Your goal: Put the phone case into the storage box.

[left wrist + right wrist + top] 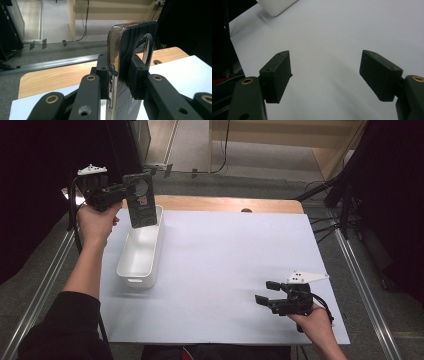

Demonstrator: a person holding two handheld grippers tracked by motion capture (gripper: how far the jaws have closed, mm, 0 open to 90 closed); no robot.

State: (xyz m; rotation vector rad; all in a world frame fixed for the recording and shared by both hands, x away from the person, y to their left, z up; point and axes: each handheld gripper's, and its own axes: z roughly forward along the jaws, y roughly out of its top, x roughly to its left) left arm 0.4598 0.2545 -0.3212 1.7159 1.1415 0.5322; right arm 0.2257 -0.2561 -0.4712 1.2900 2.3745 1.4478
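My left gripper (131, 190) is raised at the far left, shut on a dark phone (141, 202) whose case has a ring on its back. The phone hangs upright over the far end of a long white bin (159, 245). In the left gripper view the jaws clamp the phone (130, 50) by its two flat faces, edge toward the camera, with the left gripper (120, 75) pinching it low down. My right gripper (266, 292) rests near the table's front right, open with nothing between its jaws. The right gripper (325, 72) points across the white surface toward a corner of the bin (277, 6).
A white sheet (225, 260) covers most of the wooden table (225, 204). Metal rails (365, 290) run along both sides. Cables (320, 227) lie on the floor at the right, and dark curtains (395, 195) stand on both sides.
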